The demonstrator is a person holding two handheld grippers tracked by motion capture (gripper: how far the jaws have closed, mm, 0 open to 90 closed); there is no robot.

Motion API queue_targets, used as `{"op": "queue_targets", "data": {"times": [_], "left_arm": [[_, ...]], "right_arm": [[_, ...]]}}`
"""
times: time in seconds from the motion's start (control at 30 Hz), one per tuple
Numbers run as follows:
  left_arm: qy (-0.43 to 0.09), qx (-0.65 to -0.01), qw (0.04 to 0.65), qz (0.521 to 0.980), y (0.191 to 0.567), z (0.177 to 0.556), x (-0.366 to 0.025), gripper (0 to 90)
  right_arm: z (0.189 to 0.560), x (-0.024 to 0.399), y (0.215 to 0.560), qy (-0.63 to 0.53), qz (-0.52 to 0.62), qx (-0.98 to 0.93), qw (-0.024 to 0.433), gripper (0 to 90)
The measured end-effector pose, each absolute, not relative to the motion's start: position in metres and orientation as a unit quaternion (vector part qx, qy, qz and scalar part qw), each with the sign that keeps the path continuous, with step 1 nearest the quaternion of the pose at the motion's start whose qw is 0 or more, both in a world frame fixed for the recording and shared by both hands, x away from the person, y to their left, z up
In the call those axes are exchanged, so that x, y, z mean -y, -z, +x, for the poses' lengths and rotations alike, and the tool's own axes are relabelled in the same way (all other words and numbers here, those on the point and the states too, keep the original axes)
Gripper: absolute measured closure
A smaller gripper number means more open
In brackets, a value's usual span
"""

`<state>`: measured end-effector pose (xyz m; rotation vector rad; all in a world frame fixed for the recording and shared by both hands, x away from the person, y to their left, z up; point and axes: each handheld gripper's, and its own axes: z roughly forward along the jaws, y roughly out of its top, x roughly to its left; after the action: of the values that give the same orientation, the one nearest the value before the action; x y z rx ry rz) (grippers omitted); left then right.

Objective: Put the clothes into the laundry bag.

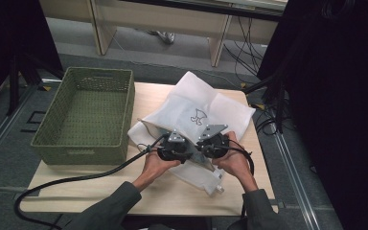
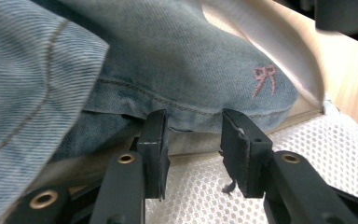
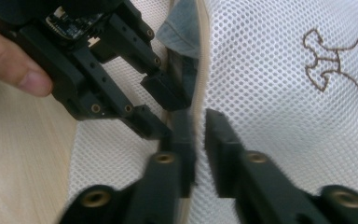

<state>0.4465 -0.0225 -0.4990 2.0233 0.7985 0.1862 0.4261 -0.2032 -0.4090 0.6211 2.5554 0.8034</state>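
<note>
I'm in the middle of getting a denim garment (image 2: 182, 56) into a white mesh laundry bag (image 1: 211, 112) that lies on the table (image 1: 100, 191), just right of a green basket (image 1: 84, 115). Both tools meet at the bag's near opening, close to the middle of the table.

My left gripper (image 2: 193, 140) has its jaws parted, with the denim hem lying just beyond the tips; nothing is pinched between them. From the right gripper view I can see that same tool reaching into the gap where a bit of denim (image 3: 182, 25) shows.

My right gripper (image 3: 198, 140) straddles the bag's beige zipper edge (image 3: 199, 70). The jaws stand a narrow way apart and the edge runs between them, but I cannot tell whether the pads actually press on it.

My reading: the step in hand is holding the opening while the denim is pushed deeper. Next I'd want a firm hold on the edge with the right tool, then a nudge of the hem farther inside with the left, taking care not to snag the mesh.

Count: one bag, one denim garment, one basket, two grippers.
</note>
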Motion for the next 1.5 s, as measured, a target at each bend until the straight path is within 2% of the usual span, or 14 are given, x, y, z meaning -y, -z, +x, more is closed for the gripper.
{"op": "queue_targets", "data": {"times": [0.1, 0.2, 0.27, 0.33, 0.37, 0.43, 0.47, 0.6, 0.7, 0.93, 1.03, 1.13, 1.3, 1.5], "left_arm": [[-0.083, -0.320, 0.446, 0.832, 0.498, 0.447, 0.017, 59.3], [-0.086, -0.334, 0.456, 0.820, 0.496, 0.443, 0.016, 58.6], [-0.095, -0.320, 0.438, 0.834, 0.493, 0.445, 0.010, 57.7], [-0.101, -0.325, 0.433, 0.834, 0.490, 0.445, 0.007, 57.2], [-0.102, -0.324, 0.431, 0.836, 0.488, 0.445, 0.005, 57.0], [-0.098, -0.342, 0.451, 0.819, 0.487, 0.443, 0.005, 56.1], [-0.102, -0.324, 0.432, 0.835, 0.484, 0.444, 0.000, 55.6], [-0.100, -0.317, 0.440, 0.834, 0.478, 0.438, 0.001, 55.1], [-0.079, -0.319, 0.451, 0.830, 0.479, 0.431, 0.006, 54.3], [-0.041, -0.318, 0.458, 0.829, 0.491, 0.427, 0.014, 52.9], [-0.045, -0.321, 0.465, 0.824, 0.496, 0.430, 0.016, 52.7], [-0.031, -0.324, 0.473, 0.819, 0.500, 0.431, 0.021, 59.9], [-0.080, -0.306, 0.480, 0.818, 0.505, 0.444, 0.027, 85.6], [-0.108, -0.334, 0.488, 0.799, 0.504, 0.463, 0.023, 88.9]], "right_arm": [[0.425, 0.198, 0.413, -0.280, 0.234, -0.908, 0.207, 69.6], [0.427, 0.188, 0.416, -0.276, 0.213, -0.911, 0.221, 68.6], [0.430, 0.182, 0.418, -0.262, 0.210, -0.912, 0.236, 71.8], [0.435, 0.176, 0.421, -0.247, 0.201, -0.913, 0.257, 86.8], [0.436, 0.176, 0.422, -0.243, 0.199, -0.914, 0.258, 88.0], [0.437, 0.175, 0.422, -0.240, 0.190, -0.917, 0.256, 88.7], [0.435, 0.176, 0.421, -0.244, 0.192, -0.916, 0.253, 88.8], [0.422, 0.188, 0.408, -0.259, 0.197, -0.916, 0.234, 88.8], [0.411, 0.198, 0.405, -0.258, 0.201, -0.918, 0.225, 88.7], [0.398, 0.205, 0.407, -0.291, 0.197, -0.913, 0.206, 88.6], [0.397, 0.206, 0.408, -0.292, 0.199, -0.913, 0.204, 88.5], [0.398, 0.205, 0.409, -0.292, 0.199, -0.913, 0.204, 88.5], [0.398, 0.205, 0.408, -0.293, 0.201, -0.913, 0.200, 88.5], [0.399, 0.206, 0.410, -0.293, 0.205, -0.913, 0.196, 88.5]]}}
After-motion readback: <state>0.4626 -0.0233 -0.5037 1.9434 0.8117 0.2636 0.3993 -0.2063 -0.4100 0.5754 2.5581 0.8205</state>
